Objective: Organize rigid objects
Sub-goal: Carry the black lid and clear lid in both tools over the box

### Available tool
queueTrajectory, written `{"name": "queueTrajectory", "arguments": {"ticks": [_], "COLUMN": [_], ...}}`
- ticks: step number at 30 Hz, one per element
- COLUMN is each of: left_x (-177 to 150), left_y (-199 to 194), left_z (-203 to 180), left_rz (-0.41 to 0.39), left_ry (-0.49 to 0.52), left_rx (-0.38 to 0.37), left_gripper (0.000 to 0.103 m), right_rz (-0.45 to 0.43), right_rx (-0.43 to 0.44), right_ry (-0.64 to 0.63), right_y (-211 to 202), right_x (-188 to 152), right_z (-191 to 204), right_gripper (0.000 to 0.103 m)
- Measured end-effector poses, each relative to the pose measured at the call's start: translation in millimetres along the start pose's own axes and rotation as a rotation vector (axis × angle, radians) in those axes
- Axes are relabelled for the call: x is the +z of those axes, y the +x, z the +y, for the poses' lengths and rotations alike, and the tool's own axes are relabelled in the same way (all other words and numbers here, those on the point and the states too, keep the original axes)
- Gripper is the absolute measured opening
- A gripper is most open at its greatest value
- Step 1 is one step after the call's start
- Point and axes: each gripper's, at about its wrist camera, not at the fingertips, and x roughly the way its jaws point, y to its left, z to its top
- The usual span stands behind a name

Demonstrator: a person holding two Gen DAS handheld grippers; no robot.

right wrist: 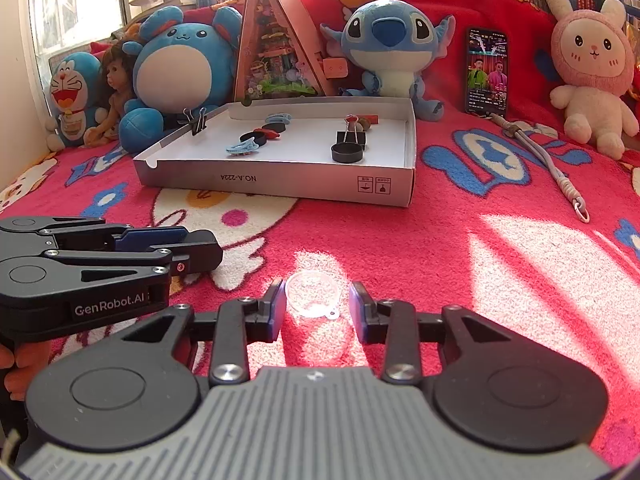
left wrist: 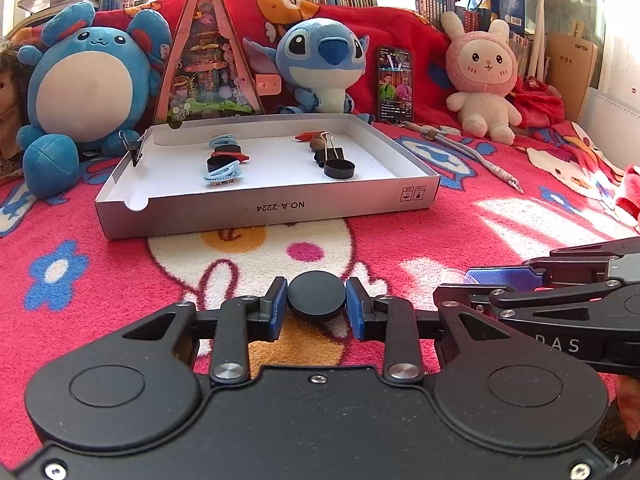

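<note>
The left claw (left wrist: 317, 305) pinches a black round cap (left wrist: 317, 297); the white box (left wrist: 276, 204) lies straight ahead. The right claw (right wrist: 318, 307) stands spread around a clear lid (right wrist: 312, 294).

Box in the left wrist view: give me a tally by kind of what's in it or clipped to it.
Light-blue hair clips: 2
Black round caps: 3
Binder clips: 2, one clipped on the left wall
Red pieces: 2
Brown nut-like piece: 1
Total: 10
</note>
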Motion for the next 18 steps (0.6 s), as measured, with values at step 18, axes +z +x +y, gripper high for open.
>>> {"name": "queueTrajectory", "arguments": {"ticks": [18], "left_x": [10], "left_y": [-7], "left_z": [10], "left_rz": [-0.015], "left_ry": [-0.051], "left_rx": [0.034], "left_gripper": [0.03], "right_rz": [-0.047], "right_rx": [-0.02], "right_ry": [-0.001], "right_y": [-2], "right_x": [11], "right_z": [6], "right_gripper": [0.034]}}
